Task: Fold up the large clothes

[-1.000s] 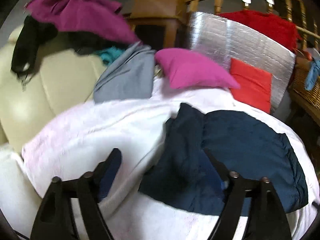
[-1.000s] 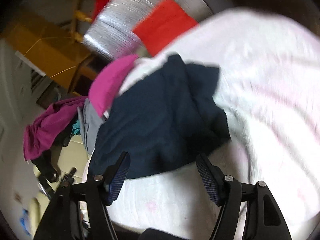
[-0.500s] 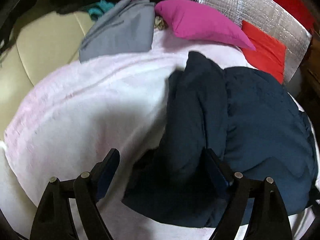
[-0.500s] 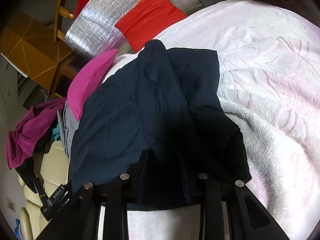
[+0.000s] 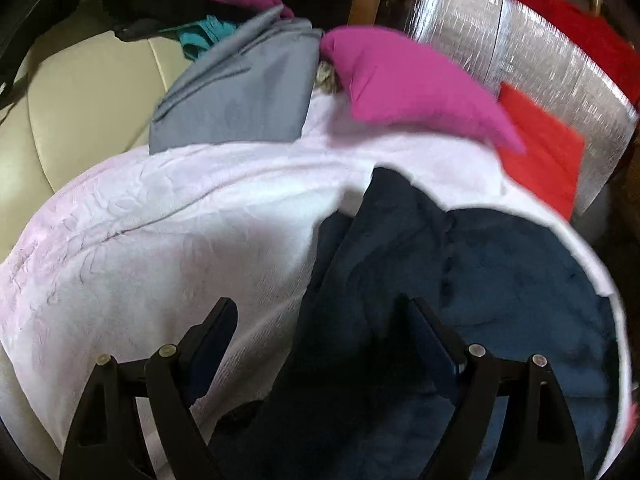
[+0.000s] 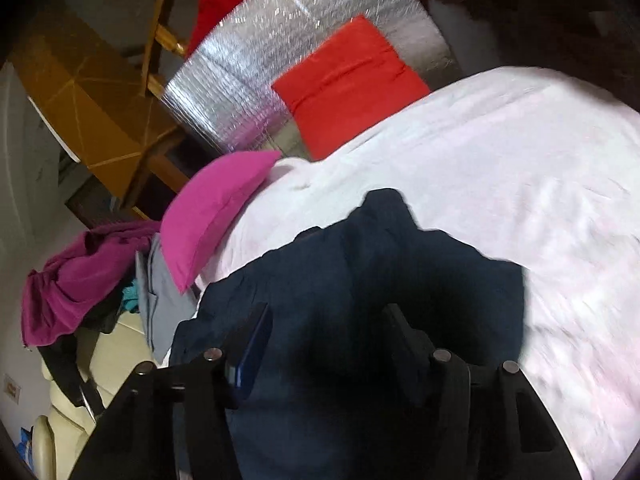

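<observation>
Spread under both our grippers is a pale pink plush blanket [image 5: 168, 248] with an embossed, crinkled pattern, soft and thick, and the dark navy garment [image 6: 360, 264] lies bunched on it in heavy folds. Behind it a magenta pillow [image 5: 408, 92] tapers to a point, a flat red cushion [image 6: 348, 84] leans on a crinkly silver foil panel [image 6: 248, 80], and a smooth grey folded cloth [image 5: 244, 96] rests against a cream leather sofa [image 5: 92, 108]; more magenta fabric [image 6: 72, 280] is heaped further back. Our left gripper [image 5: 320, 320] stands with its fingers wide apart, the left finger over the blanket and the right one over the navy cloth, with a ridge of that cloth lying between them, unpinched. Our right gripper [image 6: 328, 320] has just been opening its jaws; they stand moderately apart above the navy garment, and the fabric between them is dark and blurred but not clamped.
</observation>
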Tool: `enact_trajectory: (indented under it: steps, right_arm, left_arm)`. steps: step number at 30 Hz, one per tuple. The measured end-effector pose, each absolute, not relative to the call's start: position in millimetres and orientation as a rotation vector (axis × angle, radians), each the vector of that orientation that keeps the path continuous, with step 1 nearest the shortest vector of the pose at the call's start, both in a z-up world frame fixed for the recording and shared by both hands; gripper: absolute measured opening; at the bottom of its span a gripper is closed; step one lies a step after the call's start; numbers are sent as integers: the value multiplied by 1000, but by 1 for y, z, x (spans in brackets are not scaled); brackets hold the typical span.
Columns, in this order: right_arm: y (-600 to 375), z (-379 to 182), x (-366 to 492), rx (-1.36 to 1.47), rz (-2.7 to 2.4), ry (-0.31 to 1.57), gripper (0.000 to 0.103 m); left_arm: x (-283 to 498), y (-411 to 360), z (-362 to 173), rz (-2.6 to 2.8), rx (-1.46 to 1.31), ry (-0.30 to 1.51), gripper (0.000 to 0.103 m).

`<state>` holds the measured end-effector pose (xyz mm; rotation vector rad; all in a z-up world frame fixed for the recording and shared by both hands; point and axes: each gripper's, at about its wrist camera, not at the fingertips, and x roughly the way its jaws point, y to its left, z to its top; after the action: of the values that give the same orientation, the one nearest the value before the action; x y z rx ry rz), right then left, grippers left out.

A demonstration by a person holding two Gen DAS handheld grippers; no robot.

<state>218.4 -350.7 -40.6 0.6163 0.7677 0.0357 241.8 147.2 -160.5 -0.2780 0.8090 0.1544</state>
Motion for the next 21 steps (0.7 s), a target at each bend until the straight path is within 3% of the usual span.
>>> enact_trajectory:
  steps: [4,7,11,16,21]
  right_arm:
    - [-359,-72,277,644,-96,880,60]
    - [-375,-110,306,740,-160,992,48]
    - [-367,-92,309,697,-195,988,50]
    - [-318,-45,299,570,-67,850,50]
    - [-244,-49,323,447,71,923,50]
  left_arm:
    - [252,148,-170,166,-289,846,87]
    - [259,150,-174,158,-302,871,89]
    - [263,152,-179,160,-313,888,90]
    - [255,152,-169,178,-301,852,90]
    - [244,147,-155,163,-261,787,90]
